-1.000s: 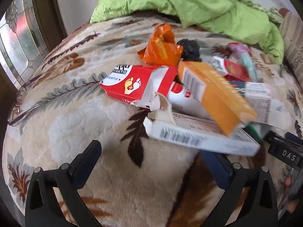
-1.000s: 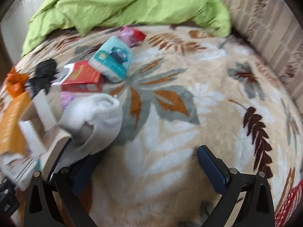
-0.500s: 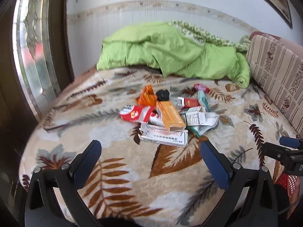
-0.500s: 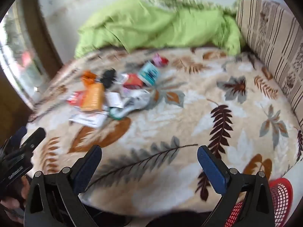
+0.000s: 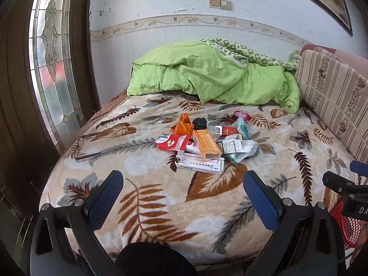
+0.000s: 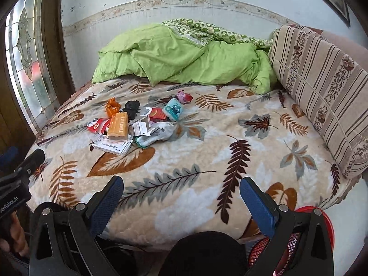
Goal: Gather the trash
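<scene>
Both grippers now pulled back past the bed's near edge, left gripper (image 5: pixel 182 185) and right gripper (image 6: pixel 181 189) spread wide and empty, trash pile (image 5: pixel 202 141) mid-blanket (image 6: pixel 207 156), bare blanket around it, red basket (image 6: pixel 322 220) below the right corner.

A bed (image 5: pixel 142 197) covered by a leaf-patterned blanket (image 6: pixel 207 161) carries a heap of trash (image 5: pixel 202 142) near its middle: cartons, wrappers, a white sock (image 6: pixel 158 133). Beyond the heap, at the bed's far end, lies a crumpled green quilt (image 5: pixel 207 73). Right of the heap, a striped cushion (image 6: pixel 322 87) lines the bed's edge.
</scene>
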A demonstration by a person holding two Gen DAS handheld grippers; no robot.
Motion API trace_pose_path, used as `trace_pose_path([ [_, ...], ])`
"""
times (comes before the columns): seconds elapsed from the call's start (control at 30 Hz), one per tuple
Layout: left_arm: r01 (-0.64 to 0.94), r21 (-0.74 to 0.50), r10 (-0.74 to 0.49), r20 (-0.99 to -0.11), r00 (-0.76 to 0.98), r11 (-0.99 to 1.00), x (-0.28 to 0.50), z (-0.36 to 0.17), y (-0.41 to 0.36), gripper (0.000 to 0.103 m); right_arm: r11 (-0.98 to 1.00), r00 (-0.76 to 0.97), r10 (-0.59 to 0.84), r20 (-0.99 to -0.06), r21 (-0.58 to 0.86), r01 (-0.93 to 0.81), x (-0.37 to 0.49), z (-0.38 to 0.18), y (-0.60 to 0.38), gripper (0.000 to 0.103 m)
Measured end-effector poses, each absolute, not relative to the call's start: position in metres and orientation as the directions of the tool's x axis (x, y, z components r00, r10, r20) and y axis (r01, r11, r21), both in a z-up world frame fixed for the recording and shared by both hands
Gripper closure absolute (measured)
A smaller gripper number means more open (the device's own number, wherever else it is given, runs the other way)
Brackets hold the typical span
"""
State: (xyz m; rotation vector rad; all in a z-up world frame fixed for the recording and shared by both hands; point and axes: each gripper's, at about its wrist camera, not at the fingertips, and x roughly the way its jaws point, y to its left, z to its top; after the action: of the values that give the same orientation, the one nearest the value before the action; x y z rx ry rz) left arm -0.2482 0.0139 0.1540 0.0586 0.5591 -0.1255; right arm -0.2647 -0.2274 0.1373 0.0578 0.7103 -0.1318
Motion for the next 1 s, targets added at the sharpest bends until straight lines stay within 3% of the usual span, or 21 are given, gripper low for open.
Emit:
trace_pose_path([
  [0.53,0.158,0.007,-0.128,-0.554,0.823,0.987,-0.26,0.156,0.01,0.0,0.99,0.768,-0.117,-0.63,-0.011,0.142,-0.283,0.143,-0.224,0.001],
  [1.0,0.145,0.002,-0.115,-0.598,0.793,0.989,-0.239,0.144,0.014,0.0,0.992,0.739,-0.114,-0.664,-0.035,0.122,-0.262,0.131,-0.216,0.001],
])
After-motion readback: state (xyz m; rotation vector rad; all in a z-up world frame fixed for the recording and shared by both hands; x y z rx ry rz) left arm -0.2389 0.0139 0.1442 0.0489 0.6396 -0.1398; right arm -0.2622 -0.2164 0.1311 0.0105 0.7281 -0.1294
